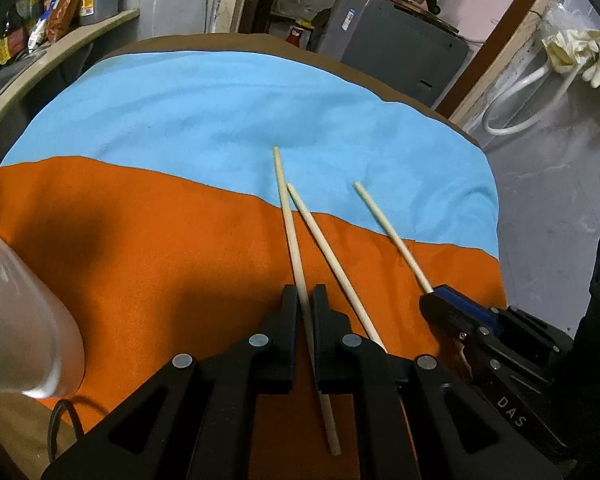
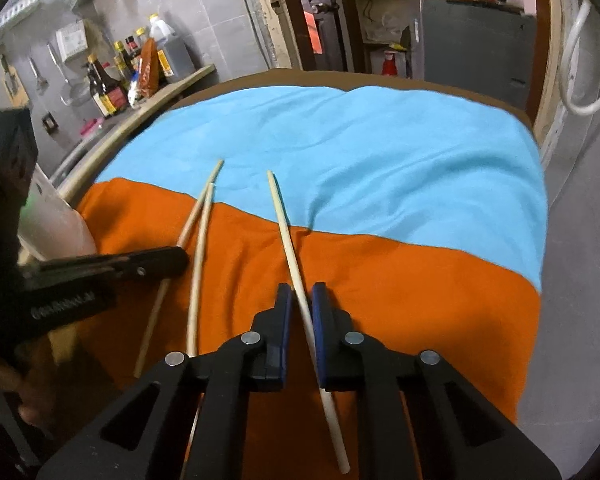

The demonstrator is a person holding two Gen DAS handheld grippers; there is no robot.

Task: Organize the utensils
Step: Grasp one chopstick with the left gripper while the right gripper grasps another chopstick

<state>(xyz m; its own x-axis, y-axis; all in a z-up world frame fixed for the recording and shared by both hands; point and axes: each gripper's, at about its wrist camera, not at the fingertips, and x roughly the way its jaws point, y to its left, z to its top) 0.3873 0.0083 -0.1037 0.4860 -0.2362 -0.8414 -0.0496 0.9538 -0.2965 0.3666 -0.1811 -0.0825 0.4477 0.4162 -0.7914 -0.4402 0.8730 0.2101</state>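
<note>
table: brown top, almost wholly covered by cloth, with only its far edge bare.
blue cloth: covers the far half of the table, wrinkled.
orange cloth: covers the near half and meets the blue one along a slanted line.
clear cup: blurred, at the near left edge of the left wrist view, over the orange cloth.
left gripper: black fingers drawn together and clamped on a wooden chopstick, which passes between the pads.
right gripper: blue-padded fingers drawn together on another wooden chopstick; in the left wrist view it sits to the right.
left chopstick: thin tip pointing far over the blue cloth, thick end sticking out near, below the fingers.
right chopstick: same lie, tip over the blue cloth, thick end near.
loose chopstick: lies on the cloth between the two held ones, its tip just beside the left chopstick, crossing the colour line.
counter: far left, with sauce bottles on it.
</note>
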